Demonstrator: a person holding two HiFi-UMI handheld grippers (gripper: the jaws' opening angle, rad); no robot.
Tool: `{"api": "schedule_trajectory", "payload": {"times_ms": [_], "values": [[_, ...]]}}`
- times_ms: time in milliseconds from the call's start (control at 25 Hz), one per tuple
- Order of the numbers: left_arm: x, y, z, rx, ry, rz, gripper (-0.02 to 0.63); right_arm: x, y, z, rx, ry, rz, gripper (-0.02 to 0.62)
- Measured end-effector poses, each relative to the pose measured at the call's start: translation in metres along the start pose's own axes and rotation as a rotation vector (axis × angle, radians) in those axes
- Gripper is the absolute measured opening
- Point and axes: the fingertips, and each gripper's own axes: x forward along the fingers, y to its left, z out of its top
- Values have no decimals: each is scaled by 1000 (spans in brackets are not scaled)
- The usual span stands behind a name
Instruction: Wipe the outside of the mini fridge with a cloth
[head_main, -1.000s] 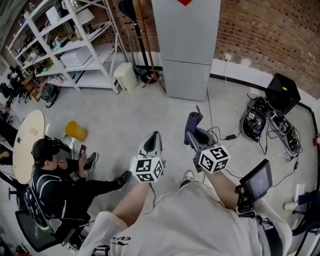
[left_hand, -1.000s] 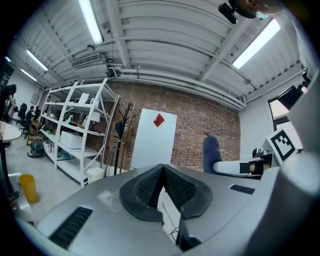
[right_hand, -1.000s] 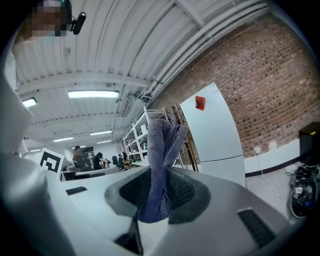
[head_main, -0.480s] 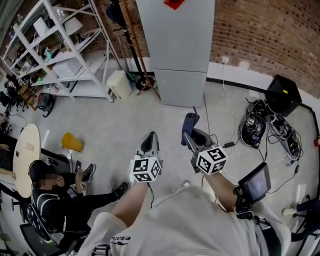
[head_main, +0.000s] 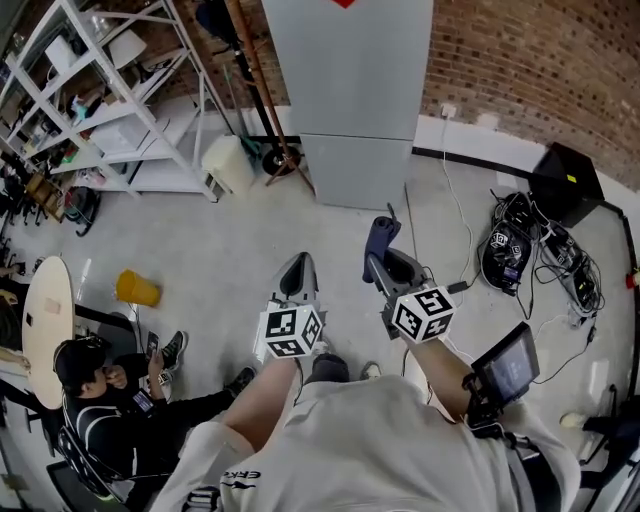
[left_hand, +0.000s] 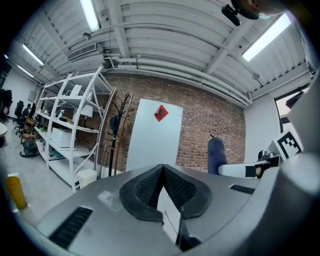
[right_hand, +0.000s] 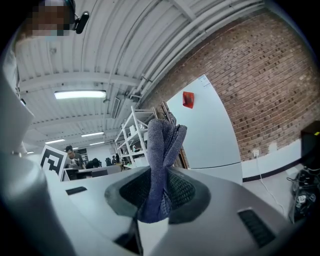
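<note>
Blue-grey cloth (right_hand: 161, 150) stands pinched upright between the jaws of the right hand-held gripper (right_hand: 159, 197), the left hand-held gripper (left_hand: 162, 182) is closed on nothing, and the pale mini fridge (head_main: 352, 90) stands ahead against the brick wall (head_main: 520, 60), well apart from both.

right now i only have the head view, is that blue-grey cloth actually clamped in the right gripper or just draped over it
Observer: Clamped. The right gripper is shut on the blue-grey woven cloth, which stands up out of it.
Operator: anything in the left one
Observer: Nothing. The left gripper is shut, with nothing between its jaws.
Operator: what's the red bit cut off at the top of the fridge
Observer: A red diamond-shaped sticker high on the tall white fridge, on its upper door.
</note>
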Motion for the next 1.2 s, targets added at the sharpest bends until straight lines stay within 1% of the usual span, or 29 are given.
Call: {"api": "schedule_trajectory", "payload": {"times_ms": [240,400,560,720,920,1040,1200], "values": [[45,58,12,-7,7,-20,3,71,-4,13,-15,-5,-35,91],[82,101,33,-10,-13,-36,3,123,-6,26,-41,-1,-56,91],[114,137,54,-9,-36,-67,3,167,-5,45,-68,-25,-86,91],[138,157,71,5,-52,-106,4,197,-3,55,-85,-36,-110,91],[171,172,86,20,-68,-136,3,226,-13,66,-101,-39,-134,91],[190,180,92,28,-71,-142,3,246,-24,75,-111,-43,-135,91],[223,192,104,44,-91,-131,3,278,-43,93,-129,-64,-119,91]]}}
